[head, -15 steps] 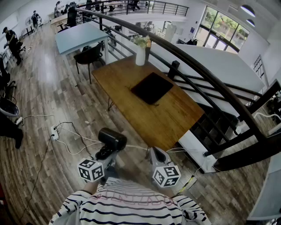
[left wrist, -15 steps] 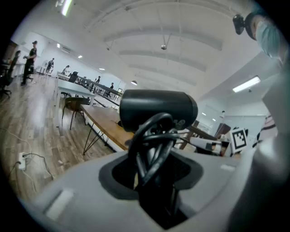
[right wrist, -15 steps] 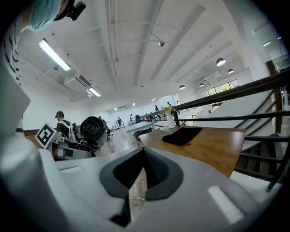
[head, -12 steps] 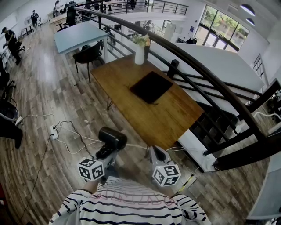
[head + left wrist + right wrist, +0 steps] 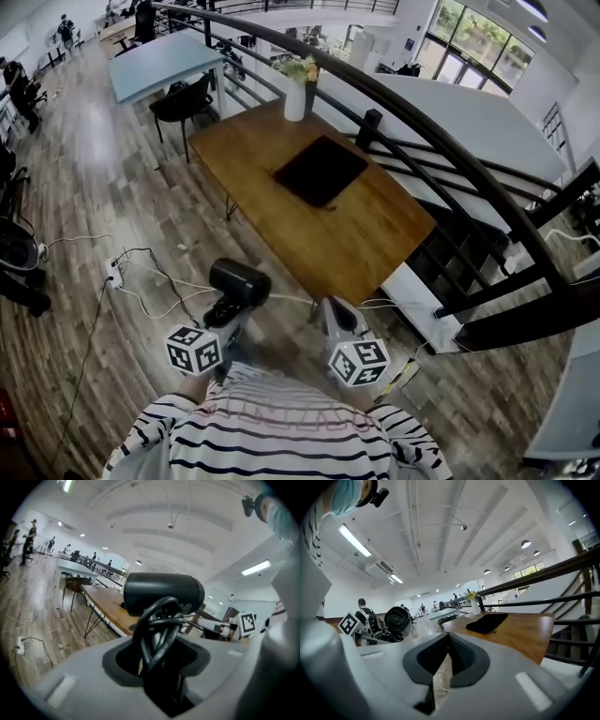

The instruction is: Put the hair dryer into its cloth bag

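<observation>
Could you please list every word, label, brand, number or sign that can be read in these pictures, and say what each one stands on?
No text here can be read.
On the striped shirt: a faint pink print across the chest, too blurred to read.
On the left marker cube and the right marker cube: black-and-white square patterns only, no letters.
On the hair dryer: no brand or label shows.

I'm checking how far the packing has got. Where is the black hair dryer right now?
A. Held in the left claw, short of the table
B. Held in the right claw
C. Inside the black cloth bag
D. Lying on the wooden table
A: the left claw grips the black hair dryer over the floor, while the flat black cloth bag lies alone on the brown wooden table and the right claw is shut and empty.
</observation>
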Demonstrator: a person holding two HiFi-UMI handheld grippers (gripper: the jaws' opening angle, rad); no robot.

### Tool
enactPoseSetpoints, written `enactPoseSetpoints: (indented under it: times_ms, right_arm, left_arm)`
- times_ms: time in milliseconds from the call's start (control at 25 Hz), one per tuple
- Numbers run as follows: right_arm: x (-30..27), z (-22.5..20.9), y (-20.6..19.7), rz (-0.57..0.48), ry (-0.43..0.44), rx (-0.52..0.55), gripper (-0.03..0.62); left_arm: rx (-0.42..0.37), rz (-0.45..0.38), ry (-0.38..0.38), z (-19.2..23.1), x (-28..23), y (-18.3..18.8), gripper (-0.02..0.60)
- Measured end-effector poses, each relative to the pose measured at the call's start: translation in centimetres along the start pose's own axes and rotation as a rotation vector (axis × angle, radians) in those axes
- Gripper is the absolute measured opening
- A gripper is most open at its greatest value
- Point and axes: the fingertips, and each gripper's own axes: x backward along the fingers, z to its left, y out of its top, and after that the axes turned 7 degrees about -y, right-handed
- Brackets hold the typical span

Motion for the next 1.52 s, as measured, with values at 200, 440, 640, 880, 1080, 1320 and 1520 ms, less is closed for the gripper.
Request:
enactPoseSetpoints:
  times_ms: [200, 440, 640, 880, 1080, 1320, 1520]
  right_arm:
    - [-2.4, -0.5, 0.4, 0.0, -0.055, -0.004, 0.0]
    - [-6.3, -0.2, 1.5, -0.002, -0.112, -0.019, 0.0]
    - [-10.2, 0.7, 2.8, -0.014, -0.16, -0.027, 0.025]
    - [-15.2, 1.9, 4.0, -0.022, -0.212, -0.038, 0.031]
    - [-19.9, 3.6, 4.3, -0.032, -0.244, -0.04, 0.045]
    - [-24.5, 5.0, 5.3, -0.058, -0.299, -0.049, 0.066]
    - [-25.8, 4.5, 5.1, -0.077, -0.366, -0.078, 0.074]
  left_arm:
    - [0.006, 0.007, -0.024, 2.8, -1.5, 1.7, 0.169]
    - [0.006, 0.022, -0.052, 6.9, -2.5, 4.7, 0.169]
    - [-0.007, 0.049, -0.082, 10.8, -3.1, 7.7, 0.169]
    - [-0.023, 0.07, -0.119, 15.6, -3.8, 11.0, 0.169]
    - [-0.025, 0.086, -0.138, 20.4, -3.8, 13.5, 0.169]
    - [-0.06, 0.124, -0.177, 25.0, -4.4, 16.6, 0.169]
    - [-0.077, 0.151, -0.216, 27.1, -5.7, 17.8, 0.169]
